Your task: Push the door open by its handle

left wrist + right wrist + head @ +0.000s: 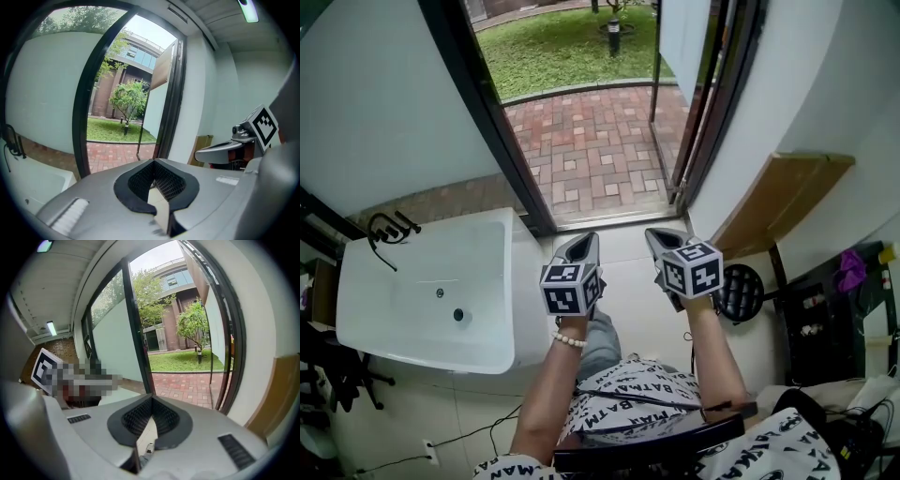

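left tongs [584,242], right tongs [659,236]: closed | door [684,37]: ahead-right, apart, apparently swung outward

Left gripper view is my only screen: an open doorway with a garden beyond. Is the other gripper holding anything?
Observer: No. In its own view the grey right gripper has its jaws shut, with nothing between them.
Visitor: Who carries these things?
Observer: A person in a white printed shirt. The head view shows a white bead bracelet on the left wrist.
Visitor: Anything low down at the right?
Observer: A round black slatted thing sits near the right wrist. I cannot tell what it is.
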`<control>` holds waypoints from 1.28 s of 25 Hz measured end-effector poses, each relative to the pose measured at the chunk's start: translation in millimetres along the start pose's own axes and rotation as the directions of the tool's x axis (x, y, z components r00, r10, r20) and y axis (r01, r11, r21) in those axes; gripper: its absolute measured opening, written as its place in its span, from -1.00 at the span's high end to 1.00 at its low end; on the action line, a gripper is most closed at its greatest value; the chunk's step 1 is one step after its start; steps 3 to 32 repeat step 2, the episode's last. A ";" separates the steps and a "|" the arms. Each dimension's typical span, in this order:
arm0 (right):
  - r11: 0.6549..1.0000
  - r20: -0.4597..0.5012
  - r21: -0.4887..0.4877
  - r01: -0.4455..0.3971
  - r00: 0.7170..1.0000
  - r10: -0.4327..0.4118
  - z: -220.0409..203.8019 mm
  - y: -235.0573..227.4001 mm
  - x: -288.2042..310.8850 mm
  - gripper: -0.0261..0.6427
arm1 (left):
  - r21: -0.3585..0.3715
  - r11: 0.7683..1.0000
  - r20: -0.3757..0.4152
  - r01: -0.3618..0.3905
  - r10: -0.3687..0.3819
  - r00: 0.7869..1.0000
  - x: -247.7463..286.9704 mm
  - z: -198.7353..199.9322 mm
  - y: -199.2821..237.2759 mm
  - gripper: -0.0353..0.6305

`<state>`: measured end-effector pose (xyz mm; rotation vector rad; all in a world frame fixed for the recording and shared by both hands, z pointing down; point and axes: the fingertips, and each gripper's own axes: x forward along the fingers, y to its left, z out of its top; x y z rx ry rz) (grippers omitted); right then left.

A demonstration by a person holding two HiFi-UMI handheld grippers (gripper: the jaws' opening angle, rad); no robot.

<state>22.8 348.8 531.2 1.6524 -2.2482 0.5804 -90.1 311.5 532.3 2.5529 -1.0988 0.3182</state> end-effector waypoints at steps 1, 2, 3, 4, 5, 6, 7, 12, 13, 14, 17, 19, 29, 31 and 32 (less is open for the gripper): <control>1.000 0.001 0.000 -0.001 1.000 0.001 0.7 0.5 0.1 0.91 | 0.001 1.000 0.002 0.000 0.000 1.000 -0.1 1.4 0.1 0.91; 1.000 0.003 0.000 -0.002 1.000 0.002 1.6 1.0 0.3 0.91 | 0.002 1.000 0.004 0.000 0.000 1.000 -0.3 2.9 0.2 0.91; 1.000 0.003 0.000 -0.002 1.000 0.002 1.6 1.0 0.3 0.91 | 0.002 1.000 0.004 0.000 0.000 1.000 -0.3 2.9 0.2 0.91; 1.000 0.003 0.000 -0.002 1.000 0.002 1.6 1.0 0.3 0.91 | 0.002 1.000 0.004 0.000 0.000 1.000 -0.3 2.9 0.2 0.91; 1.000 0.003 0.000 -0.002 1.000 0.002 1.6 1.0 0.3 0.91 | 0.002 1.000 0.004 0.000 0.000 1.000 -0.3 2.9 0.2 0.91; 1.000 0.003 0.000 -0.002 1.000 0.002 1.6 1.0 0.3 0.91 | 0.002 1.000 0.004 0.000 0.000 1.000 -0.3 2.9 0.2 0.91; 1.000 0.003 0.000 -0.002 1.000 0.002 1.6 1.0 0.3 0.91 | 0.002 1.000 0.004 0.000 0.000 1.000 -0.3 2.9 0.2 0.91; 1.000 0.003 0.000 -0.002 1.000 0.002 1.6 1.0 0.3 0.91 | 0.002 1.000 0.004 0.000 0.000 1.000 -0.3 2.9 0.2 0.91; 1.000 0.003 0.000 -0.002 1.000 0.002 1.6 1.0 0.3 0.91 | 0.002 1.000 0.004 0.000 0.000 1.000 -0.3 2.9 0.2 0.91; 1.000 0.003 0.000 -0.002 1.000 0.002 1.6 1.0 0.3 0.91 | 0.002 1.000 0.004 0.000 0.000 1.000 -0.3 2.9 0.2 0.91; 1.000 0.003 0.000 -0.002 1.000 0.002 1.6 1.0 0.3 0.91 | 0.002 1.000 0.004 0.000 0.000 1.000 -0.3 2.9 0.2 0.91; 1.000 0.003 0.000 -0.002 1.000 0.002 1.6 1.0 0.3 0.91 | 0.002 1.000 0.004 0.000 0.000 1.000 -0.3 2.9 0.2 0.91; 1.000 0.003 0.000 -0.002 1.000 0.002 1.6 1.0 0.3 0.91 | 0.002 1.000 0.004 0.000 0.000 1.000 -0.3 2.9 0.2 0.91; 1.000 0.003 0.000 -0.002 1.000 0.002 1.6 1.0 0.3 0.91 | 0.002 1.000 0.004 0.000 0.000 1.000 -0.3 2.9 0.2 0.91; 1.000 0.003 0.000 -0.002 1.000 0.002 1.6 1.0 0.3 0.91 | 0.002 1.000 0.004 0.000 0.000 1.000 -0.3 2.9 0.2 0.91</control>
